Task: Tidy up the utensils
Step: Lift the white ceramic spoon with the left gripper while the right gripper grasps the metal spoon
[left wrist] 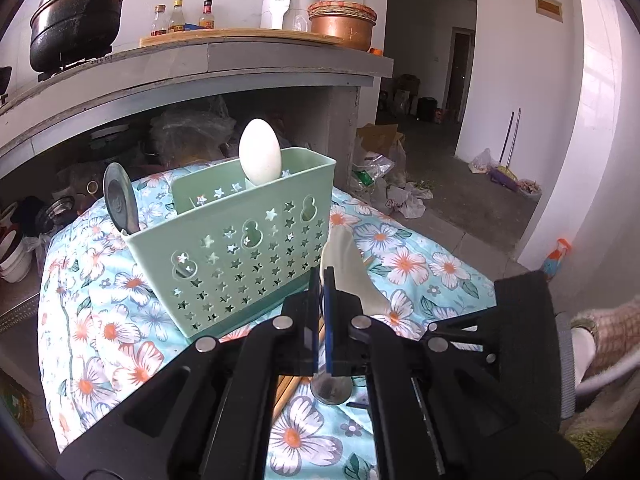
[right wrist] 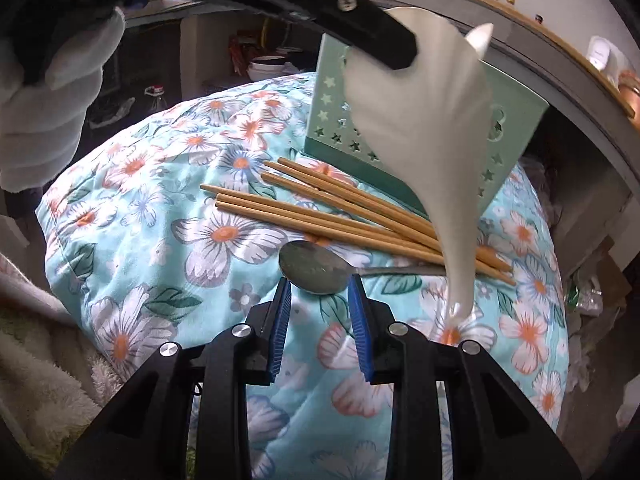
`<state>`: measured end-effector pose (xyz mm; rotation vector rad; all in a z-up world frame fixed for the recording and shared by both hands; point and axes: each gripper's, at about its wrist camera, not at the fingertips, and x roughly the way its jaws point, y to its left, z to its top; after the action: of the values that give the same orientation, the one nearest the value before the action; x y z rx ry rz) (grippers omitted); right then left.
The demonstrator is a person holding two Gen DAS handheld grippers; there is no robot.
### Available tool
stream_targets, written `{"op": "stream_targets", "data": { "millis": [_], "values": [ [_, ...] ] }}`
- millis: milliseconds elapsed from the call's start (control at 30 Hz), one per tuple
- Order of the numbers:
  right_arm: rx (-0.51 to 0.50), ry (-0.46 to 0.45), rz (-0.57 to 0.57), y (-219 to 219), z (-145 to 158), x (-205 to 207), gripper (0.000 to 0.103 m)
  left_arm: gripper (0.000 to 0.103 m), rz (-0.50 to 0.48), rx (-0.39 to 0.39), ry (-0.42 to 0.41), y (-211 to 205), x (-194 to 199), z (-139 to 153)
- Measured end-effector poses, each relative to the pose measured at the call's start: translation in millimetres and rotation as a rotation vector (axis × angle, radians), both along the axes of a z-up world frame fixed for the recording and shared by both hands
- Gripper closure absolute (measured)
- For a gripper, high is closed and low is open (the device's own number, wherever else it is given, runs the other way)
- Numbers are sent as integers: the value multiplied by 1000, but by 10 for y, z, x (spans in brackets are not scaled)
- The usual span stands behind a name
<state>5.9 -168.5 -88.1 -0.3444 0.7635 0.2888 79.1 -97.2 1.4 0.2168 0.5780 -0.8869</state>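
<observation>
Gripping a white plastic ladle-like spoon (right wrist: 420, 120) at upper centre, the left tool (left wrist: 323, 276) is clamped; the right tool (right wrist: 320, 292), narrowly parted and empty, hovers over a steel spoon (right wrist: 314, 266) beside wooden chopsticks (right wrist: 320, 216) and a green perforated plastic basket (left wrist: 240, 248).

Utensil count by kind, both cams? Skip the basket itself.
White spoons: 2 (one in the basket, one in the left claw)
Metal spoons: 2 (one in the basket, one on the cloth)
Chopsticks: 6
Total: 10
</observation>
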Motion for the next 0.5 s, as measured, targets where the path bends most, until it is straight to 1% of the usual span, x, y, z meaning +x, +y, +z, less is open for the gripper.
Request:
{"op": "stream_targets", "data": {
  "millis": [100, 367, 467, 500],
  "values": [
    [-36, -12, 16, 109, -63, 25, 74, 102, 7, -6, -1, 40, 17, 21],
    [-111, -57, 0, 235, -146, 81, 76, 102, 15, -14, 1, 74, 48, 37],
    [-117, -66, -5, 235, -160, 92, 80, 102, 14, -17, 2, 81, 55, 42],
    [-116, -66, -9, 241, -162, 95, 84, 102, 14, -17, 1, 79, 55, 42]
  ]
}}
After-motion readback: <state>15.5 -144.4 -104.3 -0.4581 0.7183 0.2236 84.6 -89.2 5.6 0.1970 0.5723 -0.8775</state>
